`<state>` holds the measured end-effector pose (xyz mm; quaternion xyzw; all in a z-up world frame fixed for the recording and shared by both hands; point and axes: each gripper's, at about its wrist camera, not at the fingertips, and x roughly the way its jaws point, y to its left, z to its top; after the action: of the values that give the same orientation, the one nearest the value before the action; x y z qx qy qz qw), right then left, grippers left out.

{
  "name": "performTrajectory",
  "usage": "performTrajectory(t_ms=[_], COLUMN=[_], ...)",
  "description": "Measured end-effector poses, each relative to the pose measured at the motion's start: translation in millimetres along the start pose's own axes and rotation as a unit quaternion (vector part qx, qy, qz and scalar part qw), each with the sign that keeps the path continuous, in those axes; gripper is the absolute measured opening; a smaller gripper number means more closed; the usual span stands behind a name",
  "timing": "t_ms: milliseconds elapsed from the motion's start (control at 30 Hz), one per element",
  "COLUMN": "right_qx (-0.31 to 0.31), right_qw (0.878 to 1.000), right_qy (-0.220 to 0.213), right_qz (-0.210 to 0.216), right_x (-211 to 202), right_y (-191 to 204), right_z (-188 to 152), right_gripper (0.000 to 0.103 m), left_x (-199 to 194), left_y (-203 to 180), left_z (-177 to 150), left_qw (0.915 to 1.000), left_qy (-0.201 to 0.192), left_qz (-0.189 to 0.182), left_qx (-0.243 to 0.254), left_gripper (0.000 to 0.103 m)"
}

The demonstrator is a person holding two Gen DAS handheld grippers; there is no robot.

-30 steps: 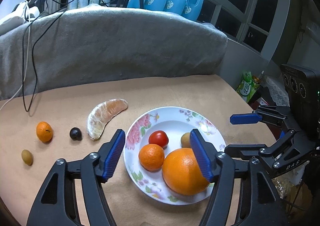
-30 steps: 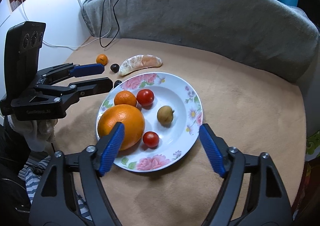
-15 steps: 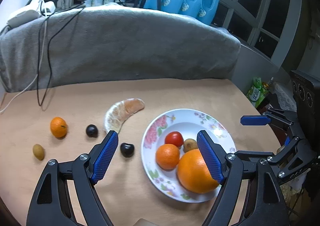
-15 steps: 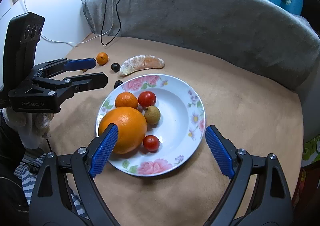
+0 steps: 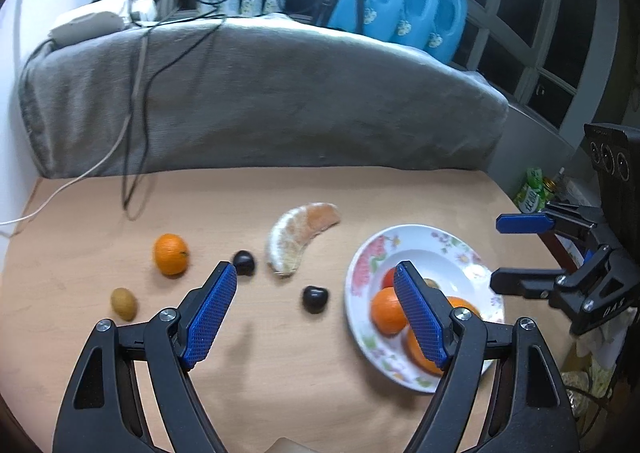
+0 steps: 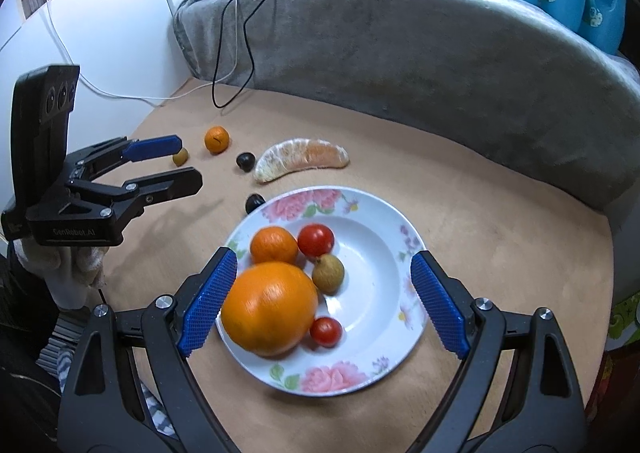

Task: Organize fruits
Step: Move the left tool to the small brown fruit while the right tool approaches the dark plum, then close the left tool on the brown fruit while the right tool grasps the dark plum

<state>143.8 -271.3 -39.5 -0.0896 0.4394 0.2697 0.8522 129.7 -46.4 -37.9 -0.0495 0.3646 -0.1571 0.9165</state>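
The floral plate (image 6: 376, 213) sat on the tan surface (image 5: 280, 373) and already carried a large orange (image 6: 270, 309), a mandarin (image 6: 274, 245), two cherry tomatoes (image 6: 316, 239) and a small brown fruit (image 6: 328, 275). Five pieces lay loose to its left: a peeled citrus segment (image 5: 300, 237) beyond it, two dark plums, one near the plate's rim (image 5: 315, 297) and one farther left (image 5: 244, 263), then a second mandarin (image 5: 171, 254) and a small olive-brown fruit (image 5: 124, 303) at the far left. The left claw (image 5: 316, 317) hovered above the surface with its jaws wide apart and nothing between the pads, roughly framing the near plum. The right claw (image 6: 320, 305) hung over the plate, likewise spread and empty. The step in hand looked like picking the near plum with the left claw. To do it well, the person would probably centre the plum between the blue pads (image 5: 210, 317), come down until the tips nearly met the surface, and close gently, since a small round fruit could roll or squirt out sideways. Lowering it into the free right half of the plate would avoid knocking the fruit piled on the left.
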Motion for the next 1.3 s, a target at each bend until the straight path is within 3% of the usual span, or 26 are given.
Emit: performTrajectory(t_ms=[600, 967, 1233, 1300], right_qx=[0.036, -0.039, -0.083, -0.090], right_qw=[0.997, 0.995, 0.989, 0.987], right_qy=[0.034, 0.071, 0.110, 0.121], right_qz=[0.053, 0.051, 0.052, 0.051], right_x=[43, 79, 107, 115], right_y=[9, 48, 68, 72], right_z=[54, 73, 77, 77], right_gripper=[0.091, 0.091, 0.083, 0.077], left_x=[-21, -12, -1, 2], left_y=[82, 110, 124, 127], left_z=[-15, -29, -32, -33], left_qw=[0.9970, 0.9953, 0.9949, 0.9948], left_qy=[0.005, 0.014, 0.023, 0.026], left_qz=[0.066, 0.082, 0.073, 0.071], left_qx=[-0.040, -0.050, -0.065, -0.068], left_gripper=[0.081, 0.068, 0.061, 0.060])
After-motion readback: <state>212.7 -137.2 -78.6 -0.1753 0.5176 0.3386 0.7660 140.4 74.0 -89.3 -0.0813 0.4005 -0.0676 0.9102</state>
